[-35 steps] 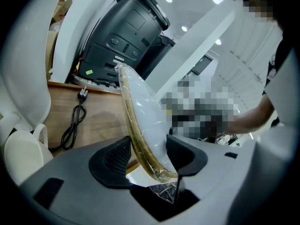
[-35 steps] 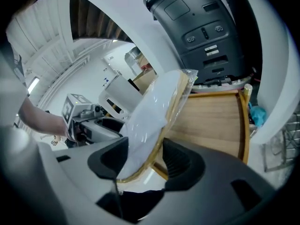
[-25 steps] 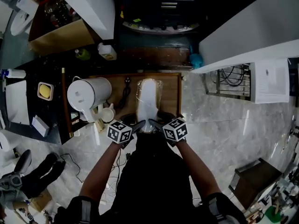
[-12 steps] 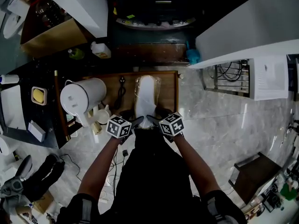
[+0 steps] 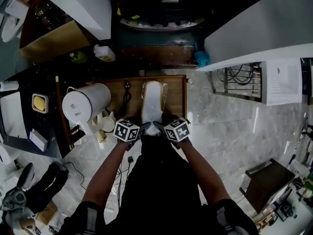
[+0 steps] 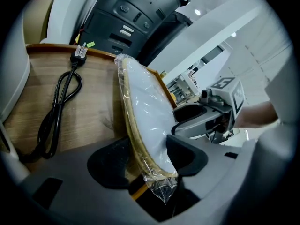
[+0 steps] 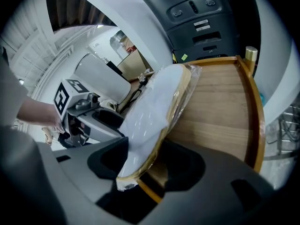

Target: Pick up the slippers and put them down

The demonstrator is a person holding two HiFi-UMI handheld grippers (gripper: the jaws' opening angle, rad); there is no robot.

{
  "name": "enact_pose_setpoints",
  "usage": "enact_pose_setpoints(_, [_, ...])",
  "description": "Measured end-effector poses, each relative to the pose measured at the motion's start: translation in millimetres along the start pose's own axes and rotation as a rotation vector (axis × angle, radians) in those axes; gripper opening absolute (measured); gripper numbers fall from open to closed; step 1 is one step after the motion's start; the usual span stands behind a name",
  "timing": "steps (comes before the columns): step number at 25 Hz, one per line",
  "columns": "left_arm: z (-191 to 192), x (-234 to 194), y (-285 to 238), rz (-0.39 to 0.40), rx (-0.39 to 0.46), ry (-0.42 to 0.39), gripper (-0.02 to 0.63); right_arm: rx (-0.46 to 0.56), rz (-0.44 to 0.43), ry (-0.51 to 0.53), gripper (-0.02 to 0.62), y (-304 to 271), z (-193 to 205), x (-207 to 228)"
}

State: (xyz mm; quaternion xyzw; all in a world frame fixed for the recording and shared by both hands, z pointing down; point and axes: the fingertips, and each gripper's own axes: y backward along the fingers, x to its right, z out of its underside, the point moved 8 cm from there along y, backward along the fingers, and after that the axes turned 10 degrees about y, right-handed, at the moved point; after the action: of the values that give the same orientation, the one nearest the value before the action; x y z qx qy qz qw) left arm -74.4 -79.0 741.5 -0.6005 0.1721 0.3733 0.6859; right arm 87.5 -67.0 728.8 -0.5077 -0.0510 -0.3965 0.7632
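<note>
Pale marble floor (image 5: 234, 126); on it a small wooden table (image 5: 178, 97) with a raised rim, seen from steeply above. Left gripper (image 6: 150, 158): jaws set wide, clamped on the near end of the slippers (image 6: 145, 111), one pad on the white upper face, the other at the tan sole edge. Right gripper (image 7: 150, 161): jaws likewise closed on the same near end from the opposite side. The slippers are a white pair sealed in clear plastic wrap, tilted on edge between the two grippers and running lengthwise over the table's middle; contact of the far end with the wood cannot be confirmed. Black power cord (image 6: 58, 111) lies on the table left of the slippers. White kettle (image 5: 85, 102) stands at the table's left edge.
</note>
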Motion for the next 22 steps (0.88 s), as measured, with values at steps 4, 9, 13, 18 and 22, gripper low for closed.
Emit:
enact_pose_setpoints(4, [0, -6, -3, 0.013, -0.019, 0.048, 0.244, -0.005, -0.01, -0.023, 0.232, -3, 1, 3])
enact_pose_setpoints(9, [-3, -8, -3, 0.013, -0.039, 0.06, 0.244, 0.018, -0.006, -0.035, 0.232, -6, 3, 4])
enact_pose_setpoints(13, [-3, -7, 1, -0.022, -0.044, 0.051, 0.276, 0.019, 0.024, 0.01, 0.241, 0, 0, -2])
enact_pose_setpoints(18, [-6, -4, 12, -0.055, -0.043, 0.041, 0.295, 0.038, 0.057, 0.031, 0.249, 13, -3, -6])
enact_pose_setpoints(22, [-6, -2, 19, -0.061, -0.045, 0.022, 0.296, 0.066, 0.069, 0.012, 0.249, 28, -4, -7])
